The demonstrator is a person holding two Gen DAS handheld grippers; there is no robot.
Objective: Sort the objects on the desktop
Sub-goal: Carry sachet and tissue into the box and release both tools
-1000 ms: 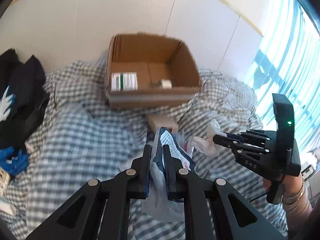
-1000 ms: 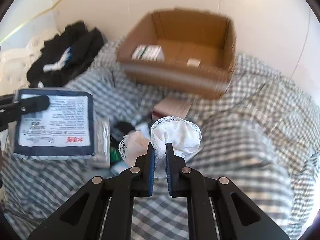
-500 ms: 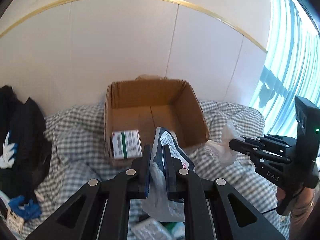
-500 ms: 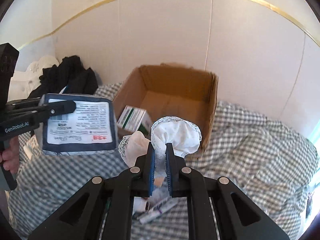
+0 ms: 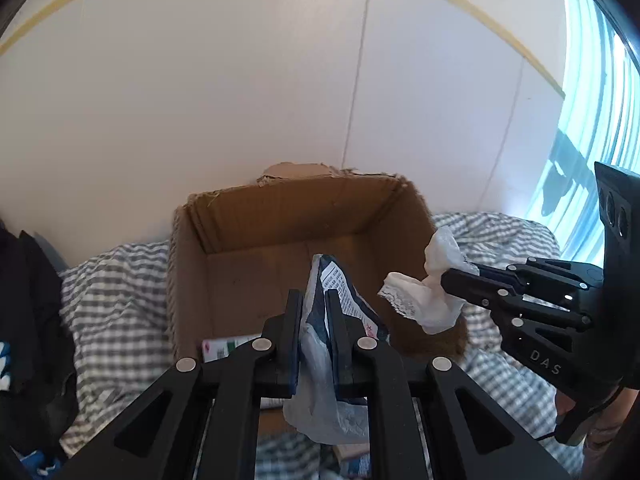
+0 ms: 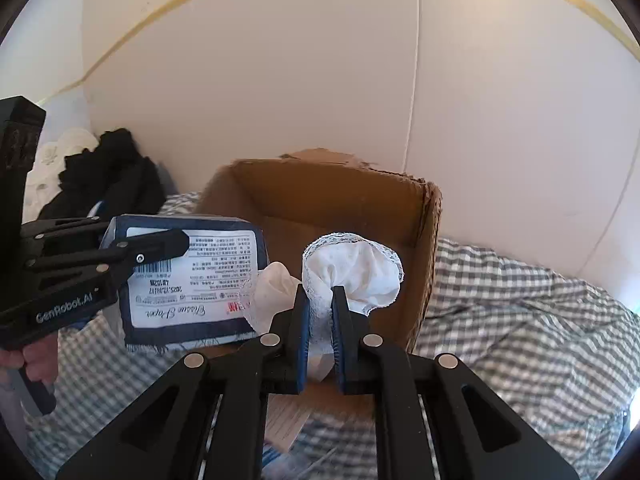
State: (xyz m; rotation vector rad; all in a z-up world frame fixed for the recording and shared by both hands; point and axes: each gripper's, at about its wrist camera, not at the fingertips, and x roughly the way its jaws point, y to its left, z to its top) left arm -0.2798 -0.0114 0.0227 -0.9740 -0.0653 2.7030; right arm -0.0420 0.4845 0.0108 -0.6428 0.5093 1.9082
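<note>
Left gripper (image 5: pixel 313 298) clamped nearly shut on a dark blue tissue pack (image 5: pixel 340 300), white label with printed text. Pack is pinched edge-on between the fingers; in the left wrist view its crumpled plastic end droops below the jaws toward 6 o'clock. In the right wrist view the same pack (image 6: pixel 192 280) shows flat-on at 9 o'clock, held up in the air by the left gripper (image 6: pixel 176 242), a hand (image 6: pixel 36 360) gripping the handle lower left.

Right gripper (image 6: pixel 320 294) also nearly closed, pinching a white lace-edged cloth (image 6: pixel 352 272); the cloth bunches up above the fingertips, and more of it hangs to the left at about 10 o'clock of the jaws. In the left wrist view the right gripper (image 5: pixel 446 280) comes in from 3 o'clock with the cloth (image 5: pixel 424 300) bundled at its tip.

Open cardboard box (image 5: pixel 288 248) sits at the centre, against a white wall (image 5: pixel 240 100), flaps torn at the back rim. Both held things hang over or just in front of the box opening; exact overlap can't be told. A small white and green carton (image 5: pixel 228 348) lies inside the box at its near left corner, partly hidden by the left gripper. Box rests on a grey and white checked sheet (image 6: pixel 520 320). Dark clothes (image 6: pixel 116 184) piled at 10 o'clock in the right wrist view. Bright window (image 5: pixel 592 128) at 2 o'clock in the left wrist view. Some papers (image 6: pixel 288 420) lie on the sheet under the right gripper, blurred.
</note>
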